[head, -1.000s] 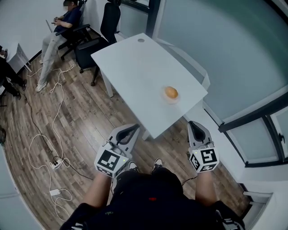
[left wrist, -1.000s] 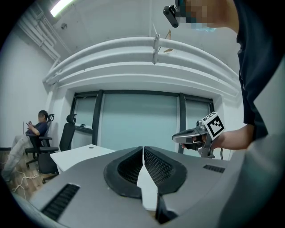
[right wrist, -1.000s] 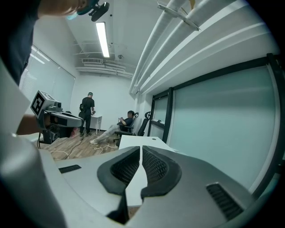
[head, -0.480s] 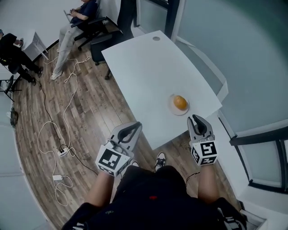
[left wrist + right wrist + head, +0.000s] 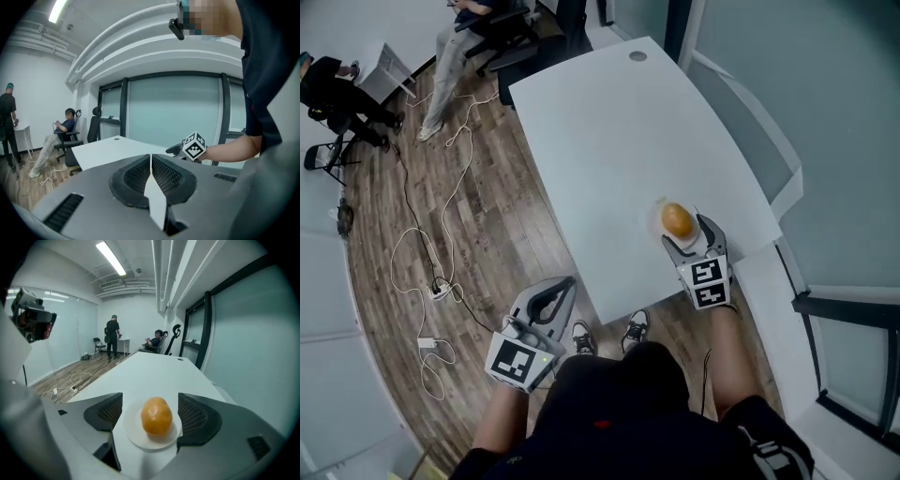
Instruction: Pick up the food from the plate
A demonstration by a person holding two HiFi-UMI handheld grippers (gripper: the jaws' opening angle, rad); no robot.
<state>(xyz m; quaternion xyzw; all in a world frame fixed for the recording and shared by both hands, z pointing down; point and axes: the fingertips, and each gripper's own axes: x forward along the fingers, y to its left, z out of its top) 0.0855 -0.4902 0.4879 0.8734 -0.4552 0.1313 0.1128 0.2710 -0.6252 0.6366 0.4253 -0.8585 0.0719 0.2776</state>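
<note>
Right tongs [image 5: 686, 234] at the near corner of the white tabletop [image 5: 609, 131]. Their jaws have just been opening and now stand wide apart. In the right gripper view the tongs [image 5: 151, 414] flank a round orange-yellow food [image 5: 156, 415], one jaw on either side, with clear gaps between the pads and the food. The food [image 5: 677, 220] rests on a small white plate [image 5: 659, 208], whose rim [image 5: 133, 434] shows around it; the plate lies flat on the tabletop [image 5: 140, 373], close to its near edge.

Left tongs [image 5: 563, 285] are held off the tabletop, above the wooden floor [image 5: 487, 234], well apart from the plate. In the left gripper view these tongs [image 5: 151, 161] have their jaws pressed together with nothing between them. Loose cables [image 5: 431, 253] lie on the floor to the left.
</note>
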